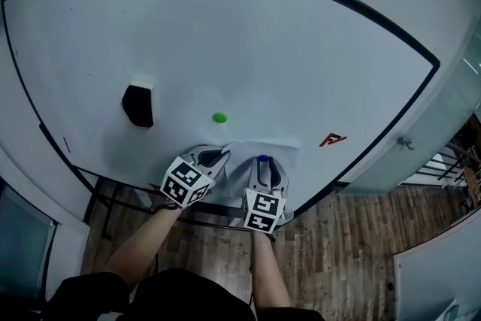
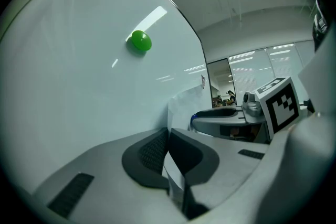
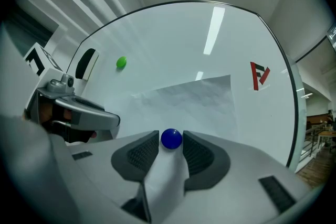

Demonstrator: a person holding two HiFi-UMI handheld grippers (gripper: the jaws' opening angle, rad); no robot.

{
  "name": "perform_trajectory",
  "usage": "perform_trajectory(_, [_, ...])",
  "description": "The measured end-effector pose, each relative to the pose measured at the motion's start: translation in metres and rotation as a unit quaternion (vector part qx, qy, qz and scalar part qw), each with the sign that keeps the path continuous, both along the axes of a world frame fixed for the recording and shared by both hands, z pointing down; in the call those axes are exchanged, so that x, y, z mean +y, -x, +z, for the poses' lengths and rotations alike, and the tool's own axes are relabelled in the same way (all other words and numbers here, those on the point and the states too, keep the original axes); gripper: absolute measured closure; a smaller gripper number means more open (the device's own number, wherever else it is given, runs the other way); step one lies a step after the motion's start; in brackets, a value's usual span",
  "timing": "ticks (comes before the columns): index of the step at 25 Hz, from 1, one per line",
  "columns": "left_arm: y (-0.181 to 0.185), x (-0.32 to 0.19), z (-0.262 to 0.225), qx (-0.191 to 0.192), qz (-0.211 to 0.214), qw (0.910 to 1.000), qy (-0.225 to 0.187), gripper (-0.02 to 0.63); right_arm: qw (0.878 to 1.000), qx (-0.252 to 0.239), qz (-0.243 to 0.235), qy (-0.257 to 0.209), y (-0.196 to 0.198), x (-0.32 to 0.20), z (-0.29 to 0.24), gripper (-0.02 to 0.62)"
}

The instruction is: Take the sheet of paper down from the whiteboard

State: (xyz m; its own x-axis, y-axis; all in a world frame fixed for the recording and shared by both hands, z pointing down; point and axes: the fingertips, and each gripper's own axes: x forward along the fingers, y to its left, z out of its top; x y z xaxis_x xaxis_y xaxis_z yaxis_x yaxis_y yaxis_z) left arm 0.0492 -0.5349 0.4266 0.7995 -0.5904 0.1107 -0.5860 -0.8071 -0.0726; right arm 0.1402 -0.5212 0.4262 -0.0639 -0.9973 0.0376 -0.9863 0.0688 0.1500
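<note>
The white sheet of paper [image 3: 195, 98] lies flat against the large white whiteboard [image 1: 225, 34], low in the centre of the head view. The left gripper [image 2: 168, 147] is clamped on the sheet's left edge, its dark pads pinching the paper. The right gripper [image 1: 263, 164] has its jaws spread around a small round blue magnet [image 3: 171, 138] sitting on the sheet, and the pads seem just clear of it. A green round magnet [image 1: 219, 117] sits above the sheet, and a black eraser [image 1: 138, 105] is at centre left.
</note>
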Motion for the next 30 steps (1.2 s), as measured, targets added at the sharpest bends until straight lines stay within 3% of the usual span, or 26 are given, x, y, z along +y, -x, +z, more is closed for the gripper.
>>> perform_trajectory(9, [0.0005, -0.0011, 0.0001, -0.003, 0.0, 1.0, -0.001, 0.584, 1.0, 0.007, 0.024, 0.004, -0.0018, -0.0036, 0.0025, 0.462])
perform_trajectory(16, [0.0025, -0.0018, -0.0009, 0.024, -0.014, 0.9994, 0.022, 0.584, 1.0, -0.008, 0.018, 0.007, -0.0013, -0.0039, 0.0016, 0.462])
perform_trajectory(30, [0.0015, 0.0003, 0.0033, 0.019, -0.036, 0.9987, 0.029, 0.584, 1.0, -0.001, 0.0, 0.01, -0.0037, -0.0034, 0.0017, 0.462])
